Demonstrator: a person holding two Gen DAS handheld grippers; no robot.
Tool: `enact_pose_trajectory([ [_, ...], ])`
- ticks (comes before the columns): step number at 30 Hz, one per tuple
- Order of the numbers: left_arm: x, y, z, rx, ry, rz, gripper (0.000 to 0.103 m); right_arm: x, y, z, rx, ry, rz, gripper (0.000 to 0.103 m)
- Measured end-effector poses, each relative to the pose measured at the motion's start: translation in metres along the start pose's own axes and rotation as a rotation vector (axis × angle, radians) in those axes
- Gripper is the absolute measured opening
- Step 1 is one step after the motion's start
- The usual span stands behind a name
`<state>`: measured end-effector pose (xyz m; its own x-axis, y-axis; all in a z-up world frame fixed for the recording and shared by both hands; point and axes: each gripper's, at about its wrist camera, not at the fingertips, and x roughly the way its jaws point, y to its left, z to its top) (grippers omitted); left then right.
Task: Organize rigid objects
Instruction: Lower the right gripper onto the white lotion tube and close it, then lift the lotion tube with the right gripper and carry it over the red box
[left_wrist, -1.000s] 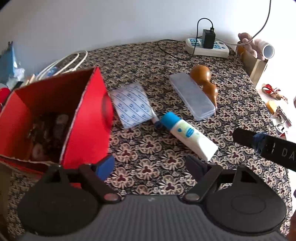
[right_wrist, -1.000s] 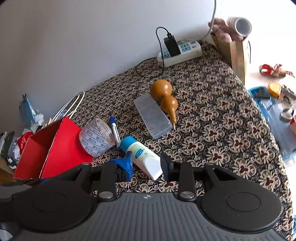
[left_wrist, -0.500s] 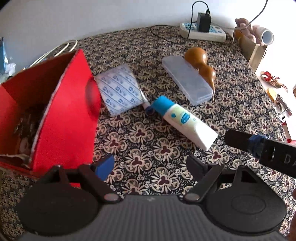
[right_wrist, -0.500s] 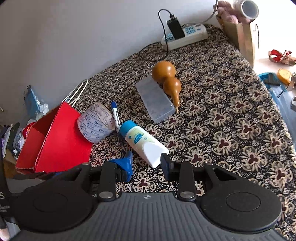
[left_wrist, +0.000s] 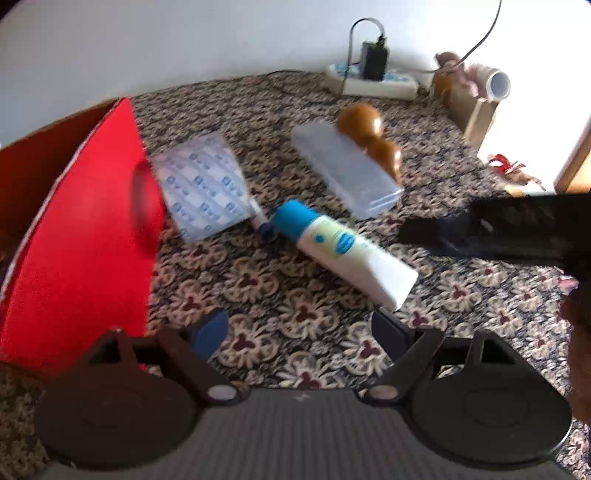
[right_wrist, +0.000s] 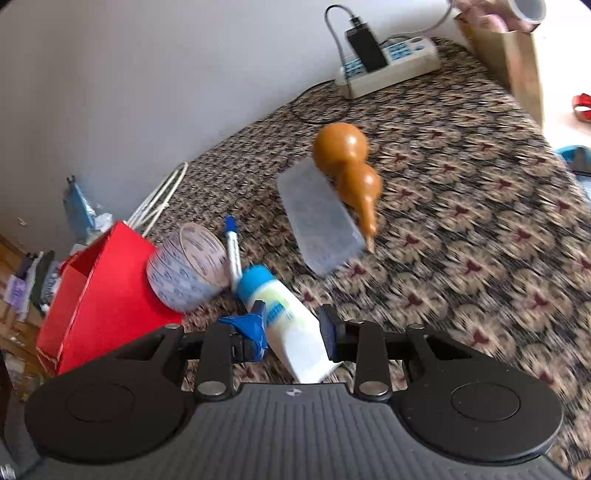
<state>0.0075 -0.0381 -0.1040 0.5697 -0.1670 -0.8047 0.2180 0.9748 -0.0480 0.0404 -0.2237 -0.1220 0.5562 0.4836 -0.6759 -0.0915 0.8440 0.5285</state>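
One blue-capped white lotion tube (right_wrist: 291, 325) lies on the patterned tablecloth (right_wrist: 461, 229) between the closing, not yet gripping jaws of the right gripper (right_wrist: 291, 328), looking light, smooth and slightly squashy, best pinched mid-body, while the left gripper (left_wrist: 295, 332) gapes empty.

White blue-capped bottle (right_wrist: 291, 325) on its side beside tape roll (right_wrist: 186, 267), near red box (right_wrist: 99, 291).
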Motion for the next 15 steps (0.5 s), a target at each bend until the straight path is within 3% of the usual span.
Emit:
enact_pose_trajectory([
  [8, 0.014, 0.008, 0.004, -0.018, -0.03, -0.096, 0.085, 0.045, 0.003, 0.014, -0.023, 0.087, 0.073, 0.011],
  [15, 0.025, 0.002, 0.006, 0.049, -0.044, -0.147, 0.085, 0.052, -0.007, 0.006, 0.044, 0.172, 0.123, 0.003],
])
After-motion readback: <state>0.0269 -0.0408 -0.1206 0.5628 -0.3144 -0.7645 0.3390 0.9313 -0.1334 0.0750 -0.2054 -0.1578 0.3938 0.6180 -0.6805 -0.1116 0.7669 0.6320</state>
